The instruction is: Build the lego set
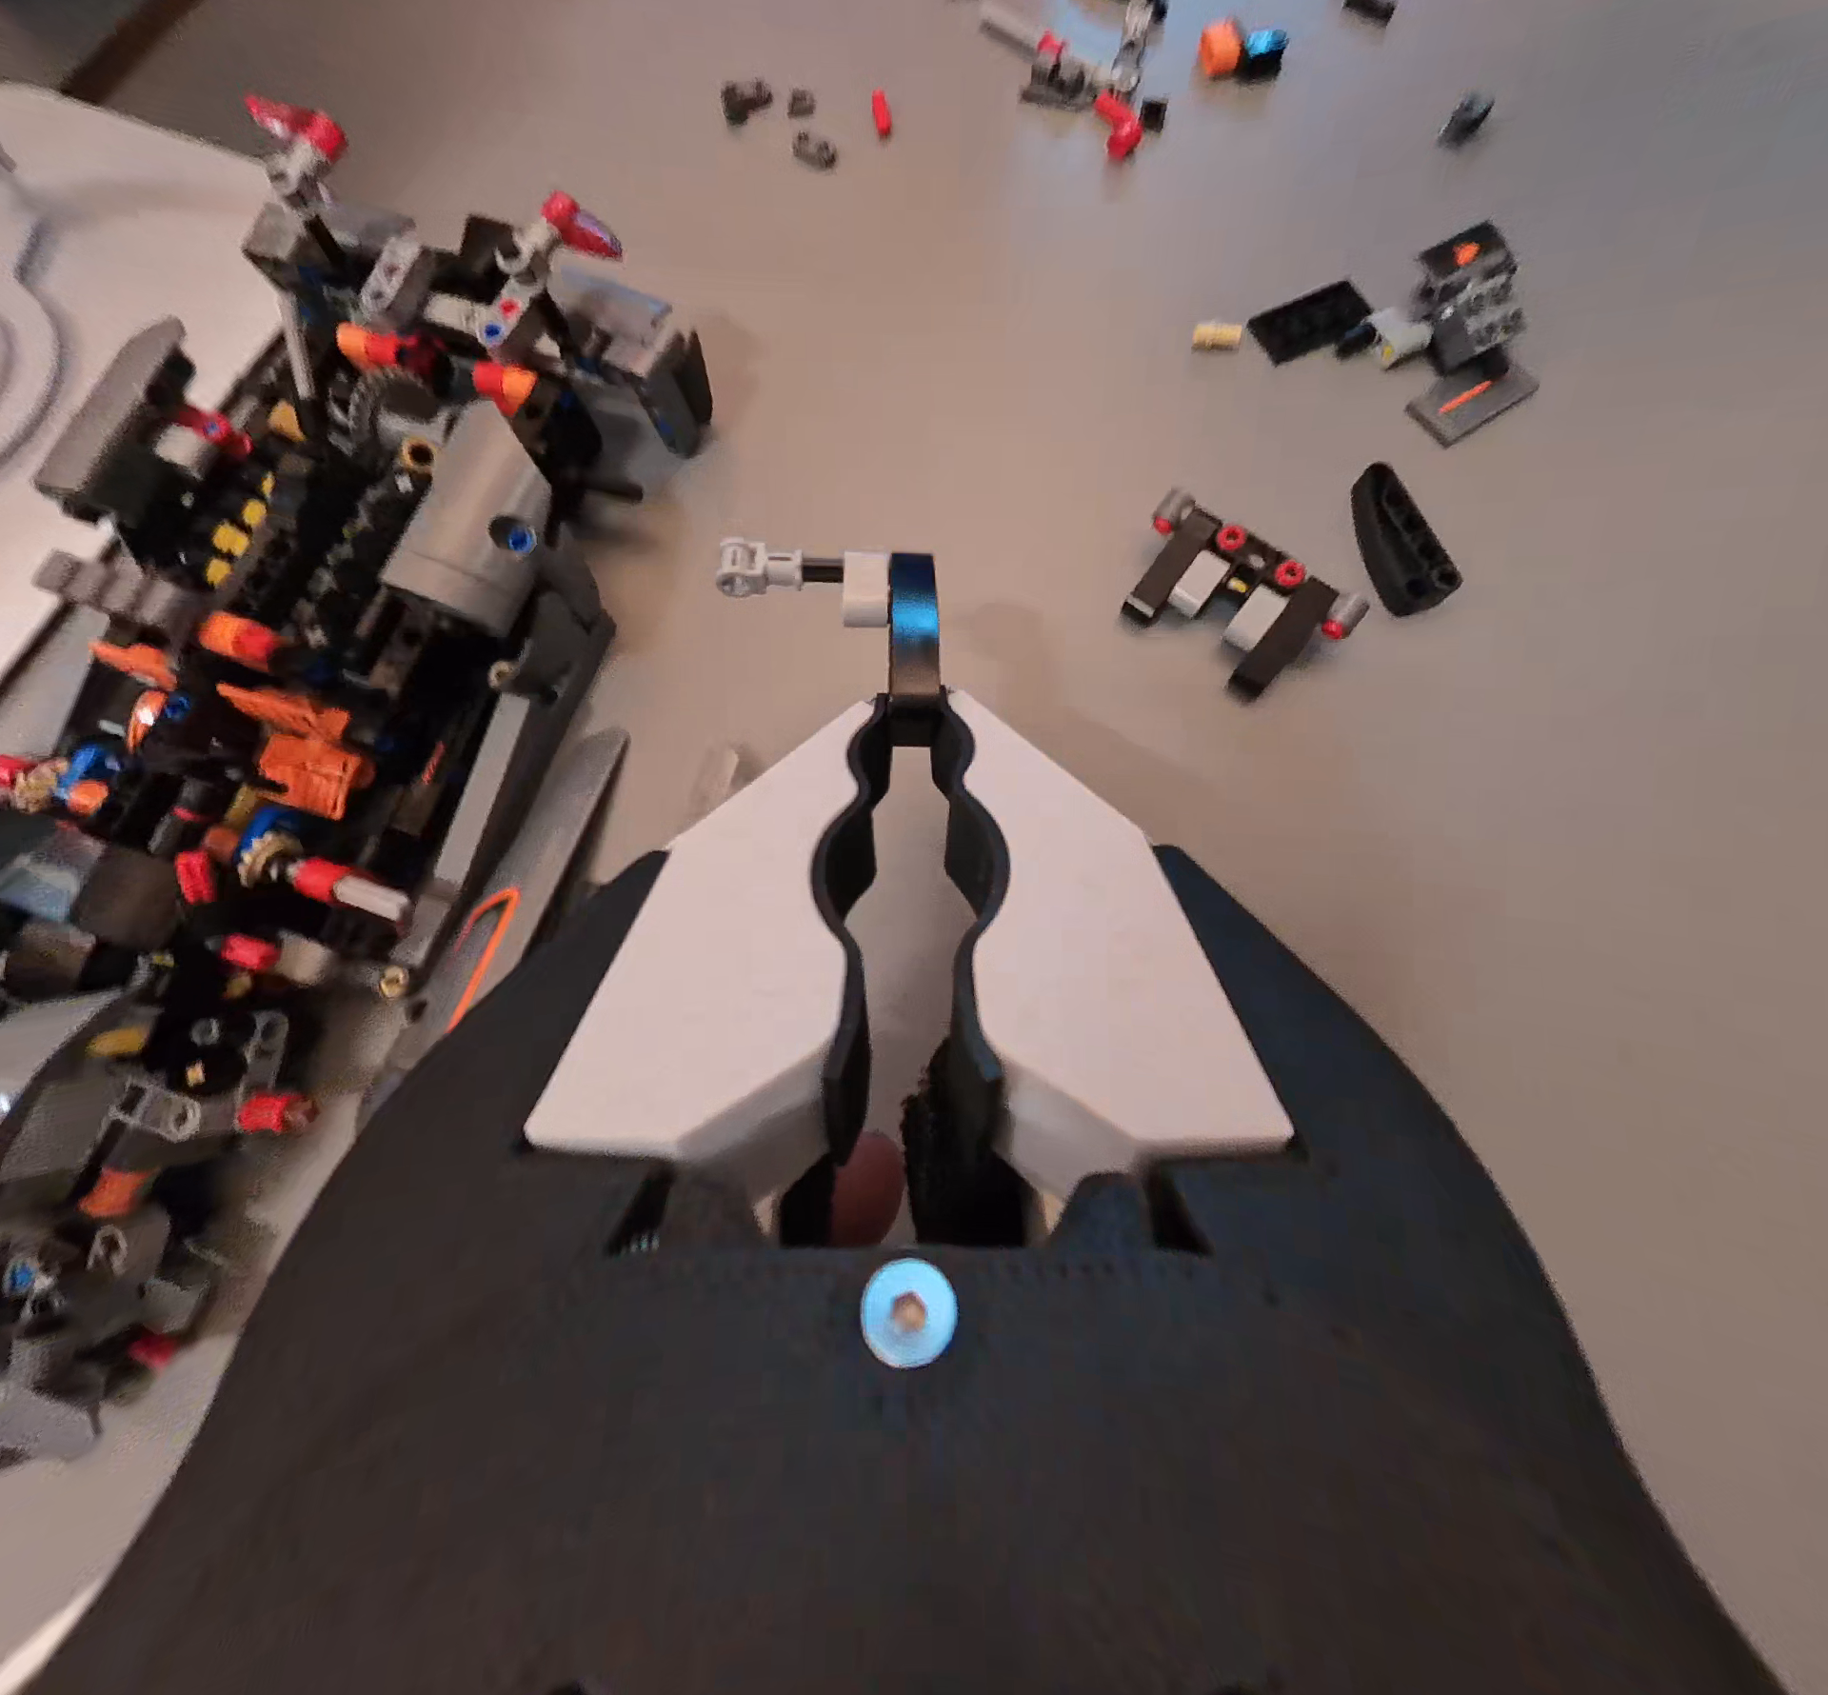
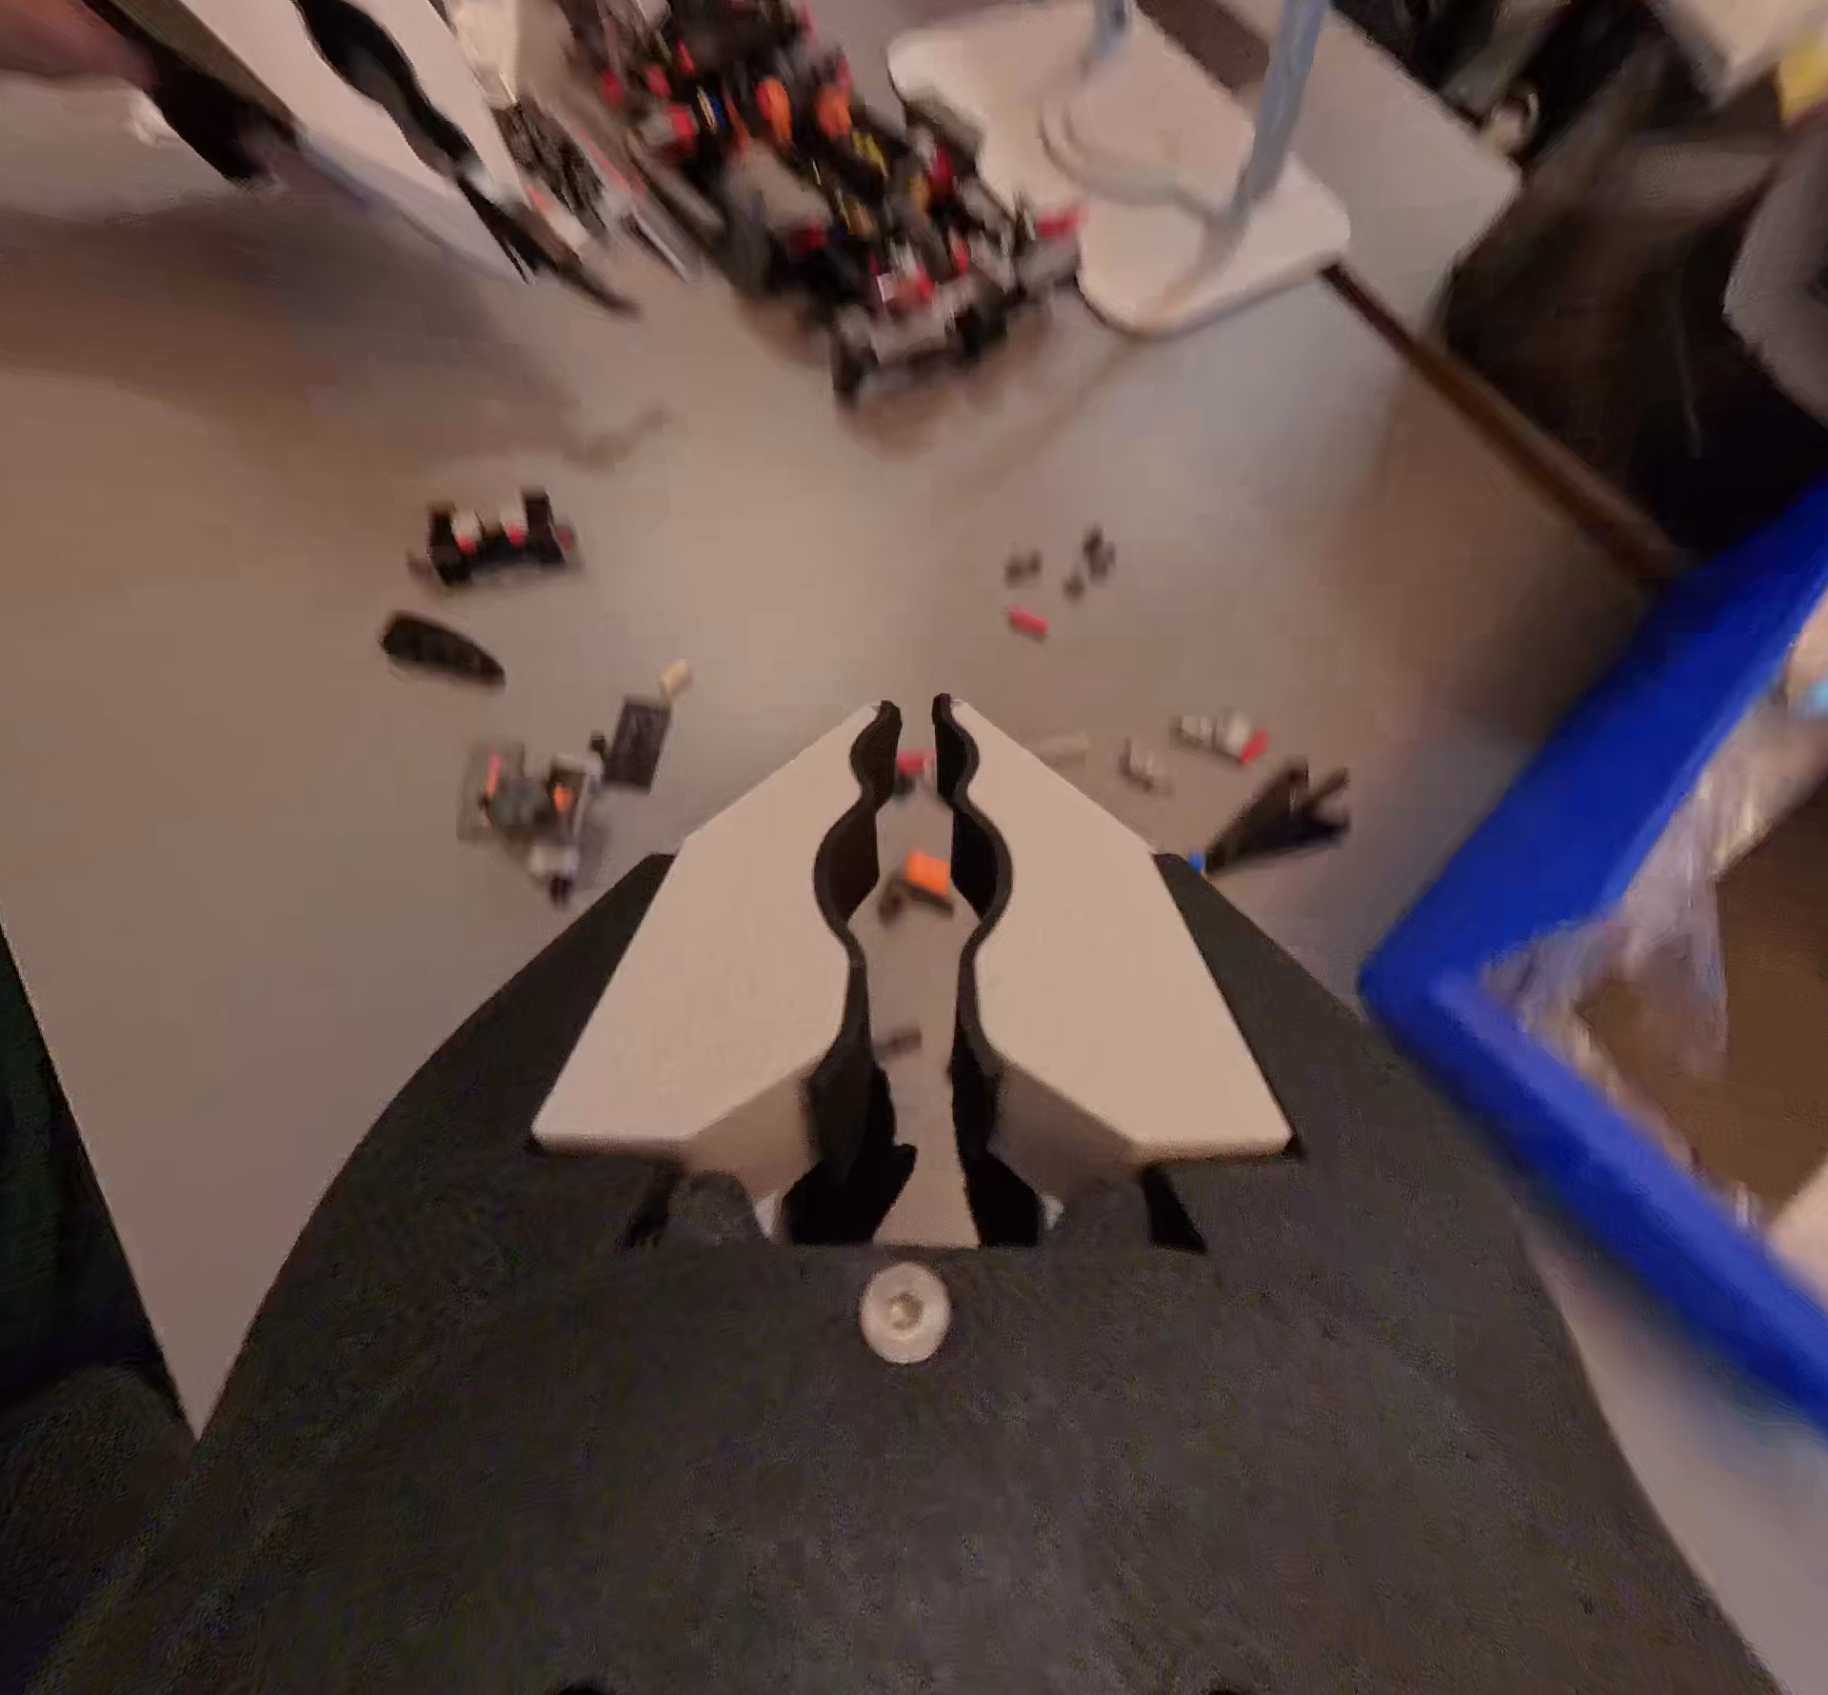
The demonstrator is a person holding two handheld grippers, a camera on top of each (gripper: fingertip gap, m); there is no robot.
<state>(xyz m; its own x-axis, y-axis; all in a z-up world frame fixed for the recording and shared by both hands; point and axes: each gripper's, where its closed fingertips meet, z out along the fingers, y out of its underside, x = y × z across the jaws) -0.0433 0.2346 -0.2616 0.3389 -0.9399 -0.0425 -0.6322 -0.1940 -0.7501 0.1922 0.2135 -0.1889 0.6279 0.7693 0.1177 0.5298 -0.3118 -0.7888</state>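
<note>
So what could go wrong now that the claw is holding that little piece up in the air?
The left claw pinches only the bottom end of the black curved piece, so it could twist or slip out. The grey connector rod sticks out sideways towards the big model and might bump it or pop off. Loose small bricks lie on the table under the right claw, which could knock them about.
</note>
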